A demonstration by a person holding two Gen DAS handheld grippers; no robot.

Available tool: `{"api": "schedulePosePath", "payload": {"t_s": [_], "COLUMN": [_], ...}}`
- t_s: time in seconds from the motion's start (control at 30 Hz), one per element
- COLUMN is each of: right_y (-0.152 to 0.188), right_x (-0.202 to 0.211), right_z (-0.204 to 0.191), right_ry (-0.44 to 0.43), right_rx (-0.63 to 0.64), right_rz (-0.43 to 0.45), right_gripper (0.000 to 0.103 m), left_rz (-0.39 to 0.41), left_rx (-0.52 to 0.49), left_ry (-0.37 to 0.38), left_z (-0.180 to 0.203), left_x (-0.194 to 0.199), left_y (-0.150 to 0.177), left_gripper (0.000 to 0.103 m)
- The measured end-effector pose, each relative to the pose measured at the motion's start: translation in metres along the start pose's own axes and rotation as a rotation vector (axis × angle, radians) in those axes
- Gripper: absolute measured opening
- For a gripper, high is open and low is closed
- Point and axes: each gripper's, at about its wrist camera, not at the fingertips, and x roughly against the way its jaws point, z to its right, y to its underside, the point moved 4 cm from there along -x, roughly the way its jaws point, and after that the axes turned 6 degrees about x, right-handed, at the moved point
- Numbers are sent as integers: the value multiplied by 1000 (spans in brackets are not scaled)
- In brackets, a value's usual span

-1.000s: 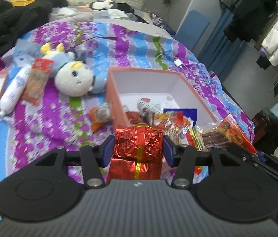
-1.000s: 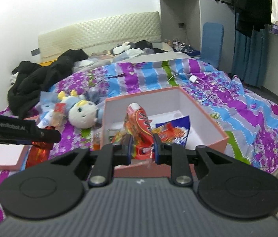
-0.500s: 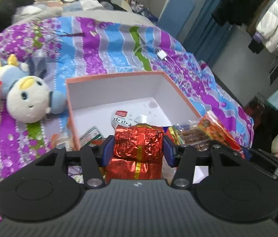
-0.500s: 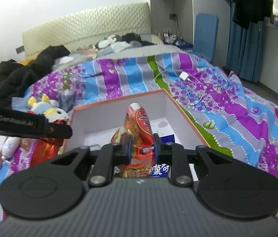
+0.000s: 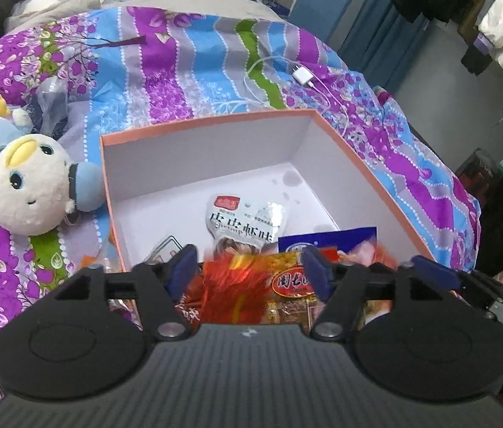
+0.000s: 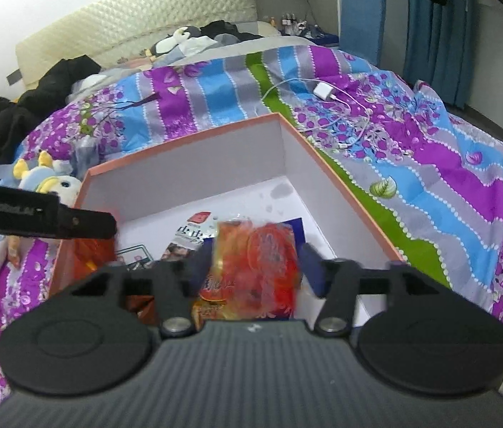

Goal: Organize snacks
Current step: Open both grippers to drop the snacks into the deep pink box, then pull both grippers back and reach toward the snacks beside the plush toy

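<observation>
left claw (image 5: 249, 267): its jaws are opening over the near end of the box; the blurred red foil packet (image 5: 235, 294) sits between the blue pads (image 5: 181, 265) with a gap on each side, so it is let go.
right claw (image 6: 251, 267): its jaws are opening too; the blurred orange-red plastic snack bag (image 6: 258, 267) lies between the pads (image 6: 310, 271) and is not pressed by them.
open salmon-edged cardboard box with white inside (image 5: 355, 158): it rests on the bed, at the centre of both views; its long axis runs from 6 o'clock to 12 o'clock.
red foil packet, axis: too smeared to tell.
orange-red snack bag, axis: long axis roughly upright in the right wrist view, top end toward 12 o'clock.
white-and-silver snack pouch (image 5: 242, 223): it lies flat on the box floor, just past the left claw at 12 o'clock, its red label end pointing to 12 o'clock; large black chinese characters cross it, not clear enough to read.
blue snack packet (image 5: 326, 242): in the box at 1 o'clock from the left claw; print unreadable.
writing: "genrobot.ai" shows faintly on the left claw's black finger (image 6: 37, 214) in the right wrist view, at 9 o'clock.
white-and-blue plush toy with yellow horns (image 5: 26, 182): on the bed at 9 o'clock, just beside the box.
white charger plug with cable (image 5: 303, 76): on the purple-and-blue floral bed cover (image 5: 165, 71), at 1 o'clock beyond the box.
</observation>
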Motion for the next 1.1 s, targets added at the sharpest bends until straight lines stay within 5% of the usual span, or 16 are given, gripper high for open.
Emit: {"api": "schedulePosePath", "payload": {"t_s": [0.47, 1.1], "right_y": [-2, 39], "right_x": [72, 189], "right_z": [-15, -68], "right_ry": [1, -72], "right_rx": [6, 38], "right_rz": [91, 194], "right_gripper": [67, 67], "left_rz": [116, 235], "left_rx": [-17, -9], "left_ry": [17, -1], "left_z": [6, -13], "left_x": [102, 251], "left_y": [19, 119], "left_gripper": [74, 74]}}
